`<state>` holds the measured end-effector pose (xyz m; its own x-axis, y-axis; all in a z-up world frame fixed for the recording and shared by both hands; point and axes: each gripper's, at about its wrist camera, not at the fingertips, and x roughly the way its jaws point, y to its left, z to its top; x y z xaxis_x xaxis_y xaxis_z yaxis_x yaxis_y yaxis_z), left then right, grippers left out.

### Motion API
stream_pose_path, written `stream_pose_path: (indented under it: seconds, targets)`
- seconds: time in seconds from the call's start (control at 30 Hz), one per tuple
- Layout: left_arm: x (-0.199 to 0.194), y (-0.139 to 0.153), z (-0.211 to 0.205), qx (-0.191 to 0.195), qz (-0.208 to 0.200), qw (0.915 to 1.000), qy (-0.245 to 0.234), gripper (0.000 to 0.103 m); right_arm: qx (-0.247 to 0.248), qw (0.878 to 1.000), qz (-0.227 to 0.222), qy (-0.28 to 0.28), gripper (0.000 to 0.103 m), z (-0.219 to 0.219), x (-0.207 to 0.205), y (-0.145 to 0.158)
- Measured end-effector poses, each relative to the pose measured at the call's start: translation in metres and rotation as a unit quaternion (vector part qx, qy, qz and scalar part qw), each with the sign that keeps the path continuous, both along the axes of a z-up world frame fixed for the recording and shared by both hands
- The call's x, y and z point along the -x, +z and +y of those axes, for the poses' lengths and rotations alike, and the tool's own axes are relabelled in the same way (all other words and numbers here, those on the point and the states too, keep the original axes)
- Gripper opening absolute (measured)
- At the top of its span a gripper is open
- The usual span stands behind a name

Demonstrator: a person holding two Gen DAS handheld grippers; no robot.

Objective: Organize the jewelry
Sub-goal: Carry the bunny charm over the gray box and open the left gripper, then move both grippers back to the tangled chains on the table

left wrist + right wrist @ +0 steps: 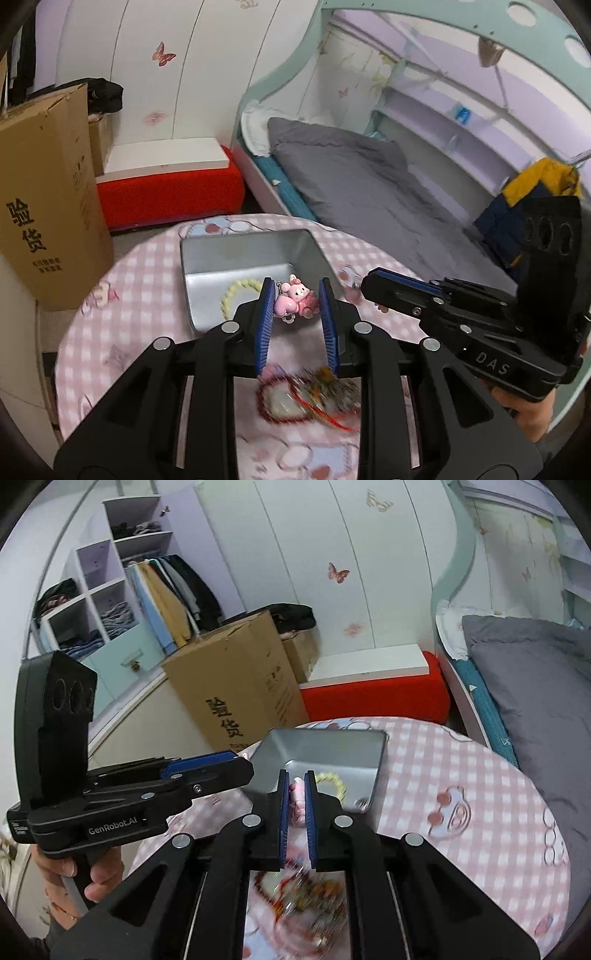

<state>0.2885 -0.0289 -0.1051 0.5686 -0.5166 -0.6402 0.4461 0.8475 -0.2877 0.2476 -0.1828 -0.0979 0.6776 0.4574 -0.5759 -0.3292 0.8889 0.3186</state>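
Observation:
In the left wrist view a pink bunny keychain (pixel 295 301) sits gripped between the blue pads of my left gripper (pixel 295 283), over the near rim of a silver tin tray (pixel 240 254). A yellow twisted bracelet (pixel 236 293) lies in the tray. My right gripper (pixel 295 775) is shut on a small pink-and-white trinket (pixel 297 797), too hidden to name, above the tray (pixel 325 742) and the bracelet (pixel 334 781). A blurred heap of red and gold jewelry (pixel 306 395) lies on the cloth below both grippers. Each gripper shows side-on in the other's view: the right gripper (pixel 369 281) and the left gripper (pixel 243 763).
A round table with a pink checked cloth (pixel 461 775) carries everything. Behind it stand a tall cardboard box (pixel 236 686) and a red bench (pixel 373 698), with a bed under a grey duvet (pixel 369 184) to the right. A hand (pixel 99 882) holds the left gripper's handle.

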Motion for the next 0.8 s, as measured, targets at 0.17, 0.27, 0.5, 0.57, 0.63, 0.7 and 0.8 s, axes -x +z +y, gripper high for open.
stream_pose_path:
  seconds: [0.17,0.27,0.5,0.57,0.63,0.7,0.8]
  targets:
    - [-0.033,-0.018,-0.006,-0.004,0.031,0.9995,0.004,0.024,0.006,1.000,0.016,-0.002,0.007,0.001,-0.022,-0.014]
    - [-0.041,-0.033,-0.010,-0.006,0.051,0.9987,0.003,0.025,0.005,1.000,0.028,-0.003,0.007,0.000,-0.031,-0.023]
    - [-0.048,-0.046,-0.011,-0.006,0.077,0.9970,0.008,0.033,-0.009,0.999,0.049,-0.002,0.011,-0.005,-0.035,-0.036]
    - [-0.046,-0.042,-0.008,-0.007,0.070,0.9974,0.019,0.060,-0.018,0.999,0.049,-0.003,0.012,-0.009,-0.034,-0.035]
    - [-0.042,-0.037,-0.002,0.005,0.059,0.9979,0.026,0.064,-0.023,0.999,0.043,-0.006,0.014,-0.012,-0.028,-0.031]
    - [-0.034,-0.031,0.002,0.001,0.044,0.9985,0.032,0.064,-0.022,0.999,0.032,-0.009,0.015,-0.015,-0.022,-0.025]
    - [-0.022,-0.023,0.007,-0.001,0.029,0.9990,0.034,0.064,-0.011,1.000,0.019,-0.008,0.015,-0.018,-0.006,-0.016]
